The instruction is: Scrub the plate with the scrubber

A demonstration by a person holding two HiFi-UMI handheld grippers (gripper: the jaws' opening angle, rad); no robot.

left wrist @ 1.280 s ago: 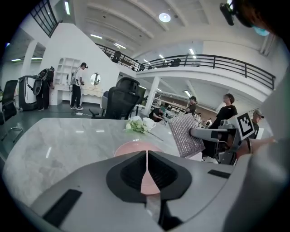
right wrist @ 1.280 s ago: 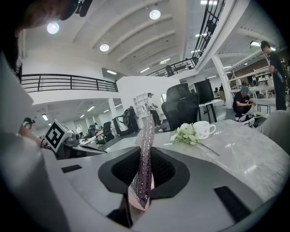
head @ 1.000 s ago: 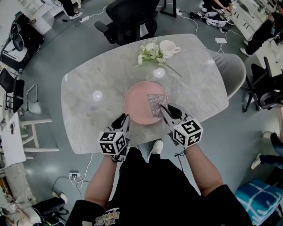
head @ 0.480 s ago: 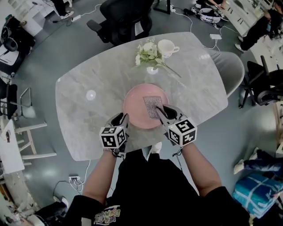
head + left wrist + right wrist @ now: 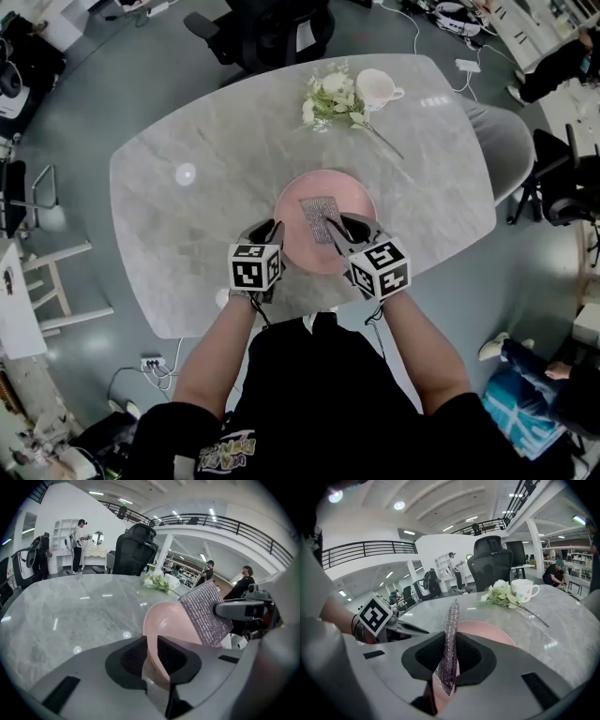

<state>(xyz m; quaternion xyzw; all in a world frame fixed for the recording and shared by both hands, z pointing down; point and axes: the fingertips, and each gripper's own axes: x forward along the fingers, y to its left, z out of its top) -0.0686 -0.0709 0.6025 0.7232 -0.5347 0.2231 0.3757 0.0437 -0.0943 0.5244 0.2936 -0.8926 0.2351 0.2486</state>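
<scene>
A pink plate (image 5: 349, 242) lies on the marble table (image 5: 187, 225) right in front of me. My left gripper (image 5: 270, 234) is shut on the plate's left rim; in the left gripper view that rim (image 5: 151, 644) runs between the jaws of the left gripper (image 5: 151, 641). My right gripper (image 5: 342, 228) is shut on a silvery mesh scrubber (image 5: 319, 216), which rests over the plate's middle. In the right gripper view the scrubber (image 5: 451, 630) stands edge-on between the jaws of the right gripper (image 5: 451, 641), above the plate (image 5: 487, 632). From the left gripper the scrubber (image 5: 204, 613) shows against the plate (image 5: 171, 625).
A bunch of white flowers (image 5: 333, 98) and a white cup (image 5: 378, 86) sit at the table's far edge. A black office chair (image 5: 272, 33) stands behind the table and a grey chair (image 5: 502, 141) at its right end. People stand in the background.
Both grippers have moved forward onto the plate. The left gripper now grips the plate's left rim, and the scrubber has slid from the plate's right side toward its middle.
</scene>
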